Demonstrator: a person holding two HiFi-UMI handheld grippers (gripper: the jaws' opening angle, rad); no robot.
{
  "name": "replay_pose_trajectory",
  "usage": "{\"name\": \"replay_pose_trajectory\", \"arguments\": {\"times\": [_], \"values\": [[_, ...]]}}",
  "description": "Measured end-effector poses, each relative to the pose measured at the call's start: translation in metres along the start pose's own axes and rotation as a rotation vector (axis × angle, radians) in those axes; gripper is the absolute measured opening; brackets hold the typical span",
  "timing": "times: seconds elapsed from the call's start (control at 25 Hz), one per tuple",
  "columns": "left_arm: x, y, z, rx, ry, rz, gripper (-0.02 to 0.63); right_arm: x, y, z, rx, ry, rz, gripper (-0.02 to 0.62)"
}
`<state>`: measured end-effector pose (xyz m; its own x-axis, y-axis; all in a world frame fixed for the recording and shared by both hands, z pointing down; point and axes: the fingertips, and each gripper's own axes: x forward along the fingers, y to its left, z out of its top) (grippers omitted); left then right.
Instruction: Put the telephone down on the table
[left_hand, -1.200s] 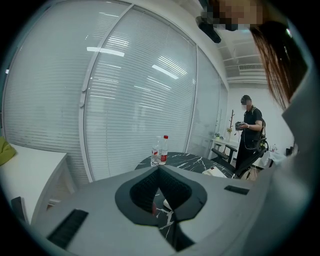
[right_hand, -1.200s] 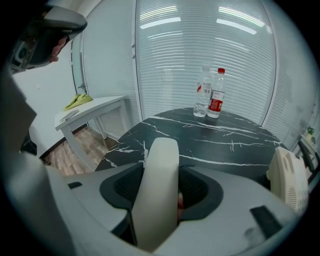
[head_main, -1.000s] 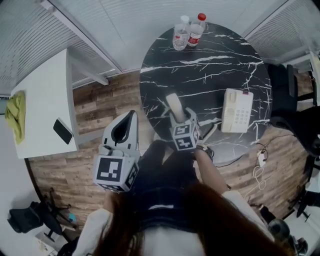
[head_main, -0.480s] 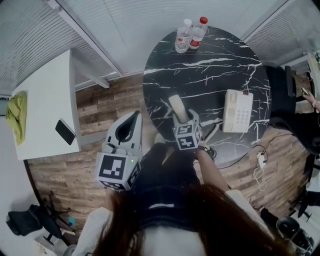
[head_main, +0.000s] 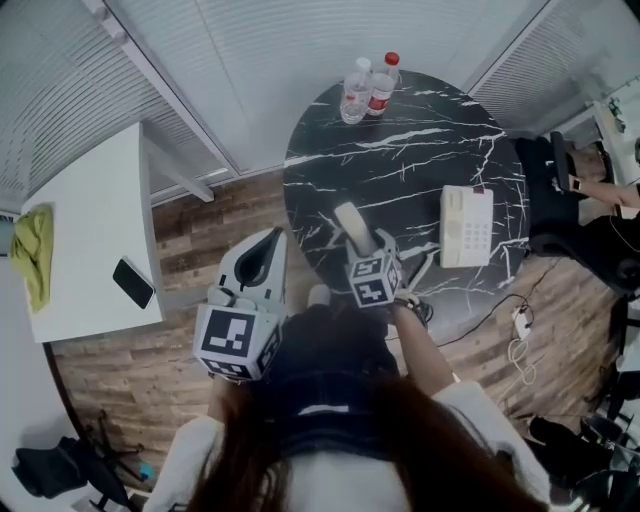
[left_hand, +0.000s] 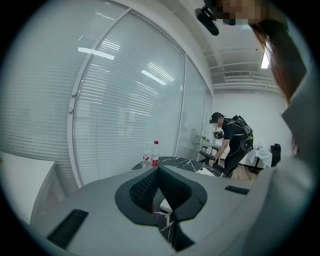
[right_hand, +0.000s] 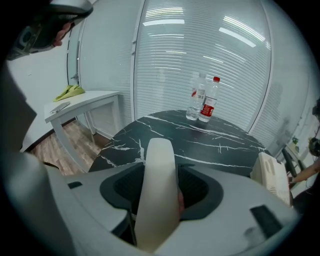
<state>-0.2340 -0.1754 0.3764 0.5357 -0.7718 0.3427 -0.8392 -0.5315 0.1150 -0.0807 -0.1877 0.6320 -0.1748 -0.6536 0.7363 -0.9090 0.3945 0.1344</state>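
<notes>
You held the handset (head_main: 350, 218) pinched in the jaws of the right gripper (head_main: 357, 240) over the bench (head_main: 400, 150) edge, well left of the base (head_main: 466, 226), while the left gripper (head_main: 272, 236) had its jaws pressed together, empty; released there, the handset could have slid off.

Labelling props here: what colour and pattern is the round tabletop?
The tabletop is black with white marble veins; clearest in head view.

Cream handset (head_main: 350, 220), tilted upward over black marble table (head_main: 400, 150) near edge (clamped in right gripper (head_main: 362, 246)), keypad base (head_main: 466, 226) flat at table's right side.
</notes>
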Motion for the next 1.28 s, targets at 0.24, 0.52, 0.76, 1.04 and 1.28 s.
{"name": "replay_pose_trajectory", "arguments": {"times": [0.24, 0.52, 0.76, 1.04, 1.28], "values": [[-0.004, -0.001, 0.004, 0.008, -0.036, -0.029, 0.002, -0.013, -0.005, 0.007, 0.045, -0.023, -0.021, 0.229], [-0.005, -0.016, 0.014, 0.028, -0.074, -0.077, 0.002, -0.036, -0.017, 0.011, 0.126, -0.058, -0.045, 0.218], [-0.007, -0.030, 0.016, 0.038, -0.087, -0.075, 0.002, -0.053, -0.016, 0.010, 0.195, -0.096, -0.026, 0.192], [-0.015, -0.057, 0.015, 0.030, -0.085, -0.061, 0.002, -0.073, -0.017, -0.001, 0.198, -0.105, 0.005, 0.154], [-0.026, -0.082, 0.008, 0.022, -0.074, -0.043, 0.002, -0.094, -0.022, -0.014, 0.181, -0.106, 0.000, 0.091]]}}
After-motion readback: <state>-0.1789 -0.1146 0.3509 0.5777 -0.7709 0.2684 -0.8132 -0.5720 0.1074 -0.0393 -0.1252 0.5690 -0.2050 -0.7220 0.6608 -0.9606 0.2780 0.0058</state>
